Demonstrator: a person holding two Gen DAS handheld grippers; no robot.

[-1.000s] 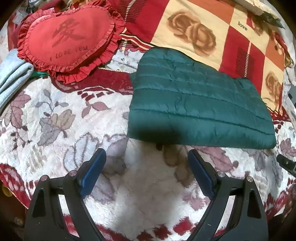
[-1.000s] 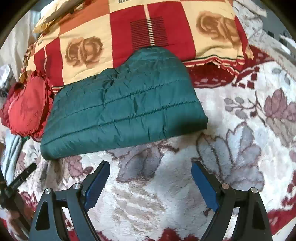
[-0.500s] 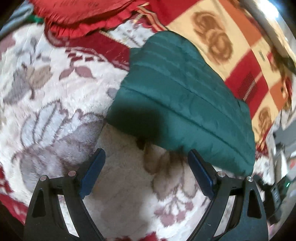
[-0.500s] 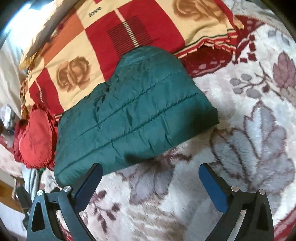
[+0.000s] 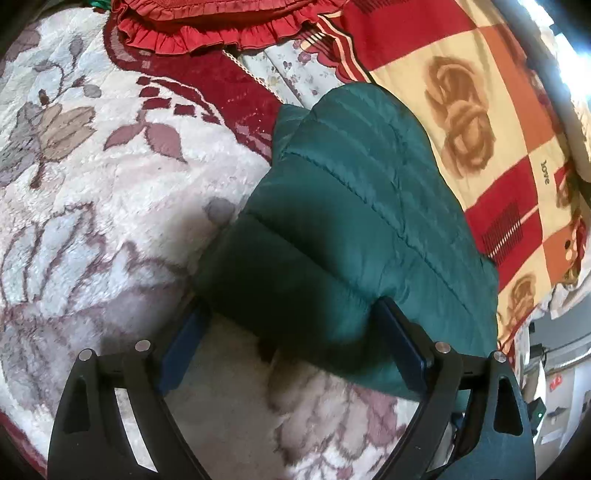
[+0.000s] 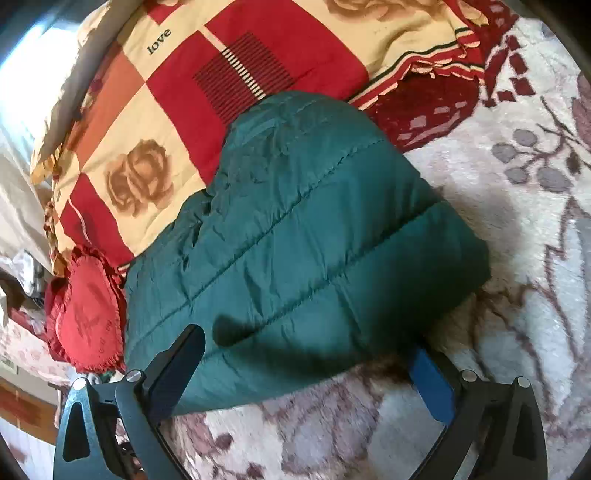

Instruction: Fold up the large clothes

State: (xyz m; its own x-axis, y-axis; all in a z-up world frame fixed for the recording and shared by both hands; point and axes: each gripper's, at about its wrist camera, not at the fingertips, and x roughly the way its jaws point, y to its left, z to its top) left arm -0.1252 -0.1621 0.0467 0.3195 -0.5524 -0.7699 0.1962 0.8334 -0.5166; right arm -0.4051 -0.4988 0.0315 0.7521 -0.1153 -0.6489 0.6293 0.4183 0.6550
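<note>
The folded dark-green quilted puffer jacket (image 5: pixel 354 229) lies on the floral plush blanket (image 5: pixel 110 192), its long axis running from lower centre toward upper right. Both the left gripper (image 5: pixel 291 354) and right gripper (image 6: pixel 306 373) straddle its near edge, jaws wide apart.

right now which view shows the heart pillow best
The right wrist view: the heart pillow shows nearly whole there, small and at the left edge, beside the green jacket. The left wrist view catches only its ruffled lower edge, cut off at the top of the frame.
</note>
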